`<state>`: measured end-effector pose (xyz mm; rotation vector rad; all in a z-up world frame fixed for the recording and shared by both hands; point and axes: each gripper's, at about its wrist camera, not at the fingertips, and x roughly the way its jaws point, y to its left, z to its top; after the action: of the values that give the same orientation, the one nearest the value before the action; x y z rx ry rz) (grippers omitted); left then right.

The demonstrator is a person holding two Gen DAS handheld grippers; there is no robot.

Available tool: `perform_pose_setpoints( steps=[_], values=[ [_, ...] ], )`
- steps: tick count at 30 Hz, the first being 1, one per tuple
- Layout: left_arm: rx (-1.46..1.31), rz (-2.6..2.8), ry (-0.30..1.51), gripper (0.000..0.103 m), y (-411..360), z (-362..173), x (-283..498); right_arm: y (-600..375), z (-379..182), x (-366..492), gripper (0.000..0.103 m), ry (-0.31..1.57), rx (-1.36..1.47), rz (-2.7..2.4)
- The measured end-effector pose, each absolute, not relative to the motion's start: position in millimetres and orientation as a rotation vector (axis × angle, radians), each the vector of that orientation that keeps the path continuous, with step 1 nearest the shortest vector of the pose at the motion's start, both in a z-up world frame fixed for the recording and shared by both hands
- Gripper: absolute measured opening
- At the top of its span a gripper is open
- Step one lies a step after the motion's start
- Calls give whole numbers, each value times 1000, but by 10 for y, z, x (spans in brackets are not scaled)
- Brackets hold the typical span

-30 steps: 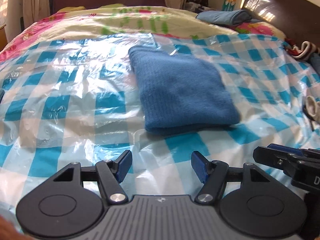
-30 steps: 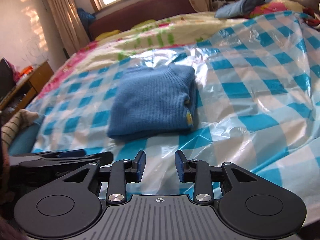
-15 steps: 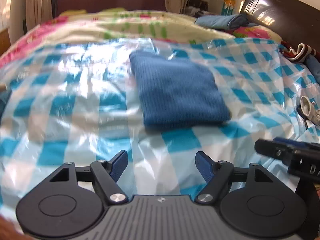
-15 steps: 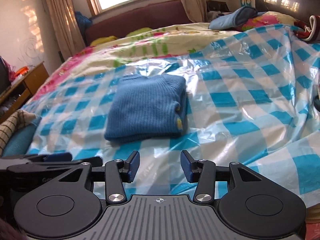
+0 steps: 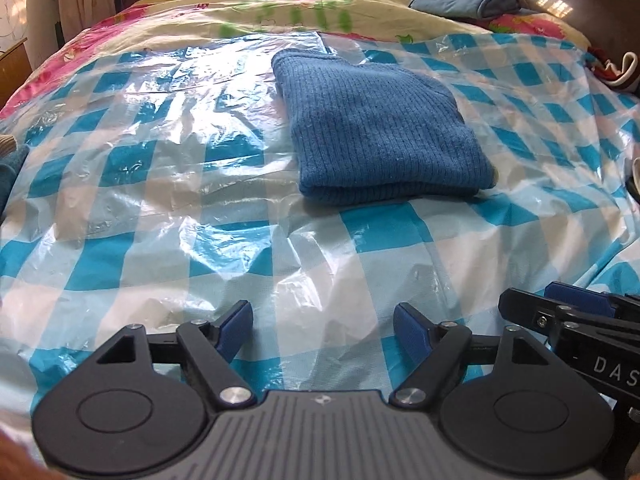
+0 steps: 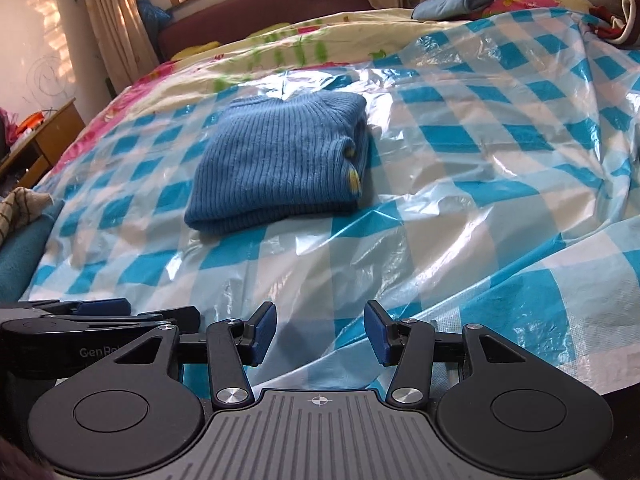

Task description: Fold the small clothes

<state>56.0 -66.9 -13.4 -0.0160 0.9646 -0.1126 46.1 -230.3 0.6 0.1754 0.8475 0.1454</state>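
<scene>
A blue ribbed knit sweater lies folded into a neat rectangle on the blue-and-white checked plastic sheet over the bed. It also shows in the right wrist view, with a yellow patch at its right edge. My left gripper is open and empty, held back from the sweater near the bed's front edge. My right gripper is open and empty, also well short of the sweater. Each gripper shows at the edge of the other's view.
A folded light-blue garment lies at the far right of the bed near the dark headboard. A red and white cloth sits at the right edge. A teal and striped pile lies left. A wooden desk stands beyond.
Both grippers have drawn back from the folded sweater. The right gripper's jaws have opened wider. The sweater has not moved.
</scene>
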Motion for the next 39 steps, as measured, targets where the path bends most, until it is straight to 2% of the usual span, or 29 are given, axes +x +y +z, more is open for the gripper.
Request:
perform_pose_setpoints(
  steps=[10, 39],
  values=[
    [68, -89, 967, 87, -805, -129, 538, -2322, -56, 470, 53, 847, 178, 141],
    [-13, -84, 975, 87, -736, -113, 507, -2334, -38, 431, 57, 811, 168, 143]
  ],
)
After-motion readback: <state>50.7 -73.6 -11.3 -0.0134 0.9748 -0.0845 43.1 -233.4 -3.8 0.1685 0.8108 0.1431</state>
